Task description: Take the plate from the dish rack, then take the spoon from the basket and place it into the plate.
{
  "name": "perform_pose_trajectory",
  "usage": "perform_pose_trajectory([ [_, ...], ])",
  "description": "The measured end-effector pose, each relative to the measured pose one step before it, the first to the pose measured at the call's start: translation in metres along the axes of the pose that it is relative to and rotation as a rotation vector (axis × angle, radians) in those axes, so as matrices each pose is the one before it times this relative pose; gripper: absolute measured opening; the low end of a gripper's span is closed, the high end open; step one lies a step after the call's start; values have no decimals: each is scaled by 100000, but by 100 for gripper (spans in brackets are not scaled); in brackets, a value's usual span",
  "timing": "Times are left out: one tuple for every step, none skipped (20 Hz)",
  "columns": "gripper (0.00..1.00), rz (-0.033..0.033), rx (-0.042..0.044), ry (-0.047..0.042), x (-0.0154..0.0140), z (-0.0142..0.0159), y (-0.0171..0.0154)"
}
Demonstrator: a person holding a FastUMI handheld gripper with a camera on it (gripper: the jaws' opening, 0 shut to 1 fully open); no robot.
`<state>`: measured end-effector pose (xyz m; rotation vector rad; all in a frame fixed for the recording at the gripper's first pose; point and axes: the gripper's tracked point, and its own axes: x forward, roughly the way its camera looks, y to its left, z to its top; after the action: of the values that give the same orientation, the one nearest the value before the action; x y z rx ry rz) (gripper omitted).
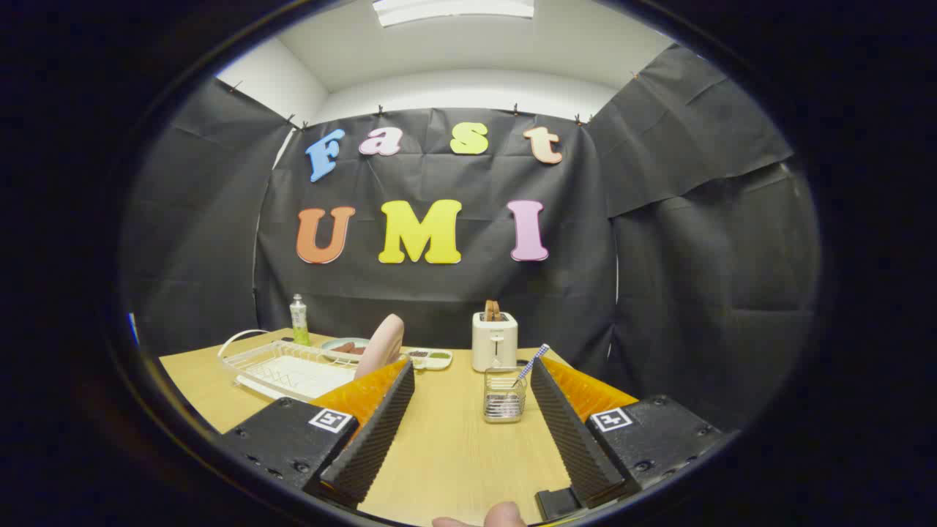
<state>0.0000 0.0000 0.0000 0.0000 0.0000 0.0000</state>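
Observation:
A pink plate [382,345] stands on edge in the white dish rack [287,371], beyond the tip of my left finger. A small wire basket [504,395] sits on the wooden table [457,446] between my fingers, nearer the right one. The spoon [531,364], with a blue checked handle, leans out of the basket to the right. My gripper [472,375] is open and holds nothing. It hovers over the table short of both the rack and the basket.
A white toaster [494,340] with bread in it stands behind the basket. A green bottle [299,320], a plate of food [344,348] and a small divided dish [430,357] lie behind the rack. A fingertip [505,516] shows behind my fingers.

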Motion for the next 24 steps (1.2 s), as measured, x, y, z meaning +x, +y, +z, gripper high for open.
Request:
perform_pose_trajectory([
  [100,-373,92,8,93,28,-126],
  [100,-367,150,252,164,-112,-104],
  [100,-416,-102,288,70,-44,-71],
  [100,-281,7,-145,-86,6,-38],
  [100,-129,-213,141,88,3,69],
  [100,50,-224,-9,-1,-153,0],
  [100,36,-139,137,-15,61,2],
  [100,102,-47,208,36,13,52],
  [100,105,104,138,25,-22,22],
  [100,43,384,-106,8,10,29],
  [100,74,356,30,-27,136,54],
  [100,141,410,-1,91,-66,65],
  [100,-209,229,-59,68,80,57],
  [100,25,-126,253,79,-42,-6],
  [100,-148,178,144,141,5,36],
  [100,224,70,306,122,-44,123],
  [100,209,4,223,98,46,117],
  [100,43,-174,256,59,-36,38],
  [100,277,-411,378,-24,158,108],
  [100,261,-181,27,85,89,112],
  [100,474,24,-83,36,365,38],
  [100,379,362,-170,108,366,151],
  [100,809,301,-106,142,465,218],
  [100,984,70,310,245,403,310],
])
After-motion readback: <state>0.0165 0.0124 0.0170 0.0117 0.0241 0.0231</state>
